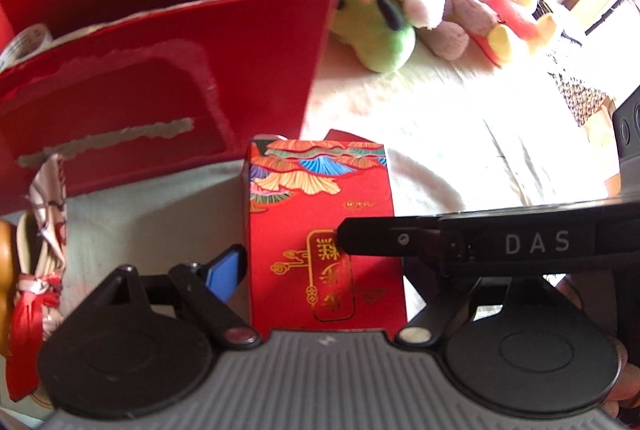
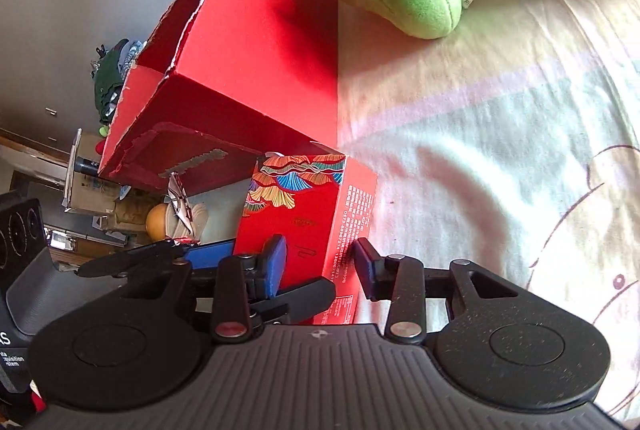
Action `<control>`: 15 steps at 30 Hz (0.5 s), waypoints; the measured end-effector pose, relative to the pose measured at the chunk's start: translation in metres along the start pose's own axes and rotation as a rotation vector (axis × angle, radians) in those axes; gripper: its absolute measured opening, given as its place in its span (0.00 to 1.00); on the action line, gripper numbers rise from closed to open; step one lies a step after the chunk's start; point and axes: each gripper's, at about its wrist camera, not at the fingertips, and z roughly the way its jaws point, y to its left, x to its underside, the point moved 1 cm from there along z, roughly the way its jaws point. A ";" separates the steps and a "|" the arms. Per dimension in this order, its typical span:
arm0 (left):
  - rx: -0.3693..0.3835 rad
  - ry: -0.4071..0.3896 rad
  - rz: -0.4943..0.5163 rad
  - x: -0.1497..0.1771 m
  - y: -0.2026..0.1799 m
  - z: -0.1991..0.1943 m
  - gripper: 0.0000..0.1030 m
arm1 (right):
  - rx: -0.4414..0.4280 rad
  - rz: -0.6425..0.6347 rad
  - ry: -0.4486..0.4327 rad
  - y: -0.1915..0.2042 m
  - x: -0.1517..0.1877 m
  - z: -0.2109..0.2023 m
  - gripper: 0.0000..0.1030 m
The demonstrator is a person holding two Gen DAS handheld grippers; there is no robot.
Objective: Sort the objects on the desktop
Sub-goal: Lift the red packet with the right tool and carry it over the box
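Right tongs (image 2: 320, 262): the two blue-padded fingers straddle the near corner of the small decorated red box (image 2: 308, 214), one pad against its front face, the other just beside its printed side; the jaws are apart, and whether they press the box firmly cannot be told. Left tongs (image 1: 280, 262): only the left blue pad (image 1: 224, 274) shows, just beside the box's left edge; the other finger is hidden behind the right device's black arm (image 1: 480, 242), so the grip state cannot be told.

The small box stands upright on the bed sheet (image 2: 500, 150), just in front of the large red carton (image 2: 248, 70).

Containers: the carton is open at the top with torn edges; the part of its interior that shows appears empty. A tape roll (image 1: 28, 42) sits behind its left rim; whether inside anything cannot be told.

Progress, as judged: early. The plush toys (image 1: 420, 2) lie unsorted on the sheet beside the carton, and the ribboned bundle (image 1: 44, 230) rests at left.
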 end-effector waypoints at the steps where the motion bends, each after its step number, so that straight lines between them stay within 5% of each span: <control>1: -0.002 -0.002 0.014 -0.001 -0.005 -0.001 0.82 | 0.001 0.005 -0.007 -0.002 0.000 -0.004 0.40; 15: -0.012 -0.081 0.121 -0.031 -0.052 -0.035 0.82 | -0.018 0.007 -0.162 -0.001 -0.001 -0.062 0.40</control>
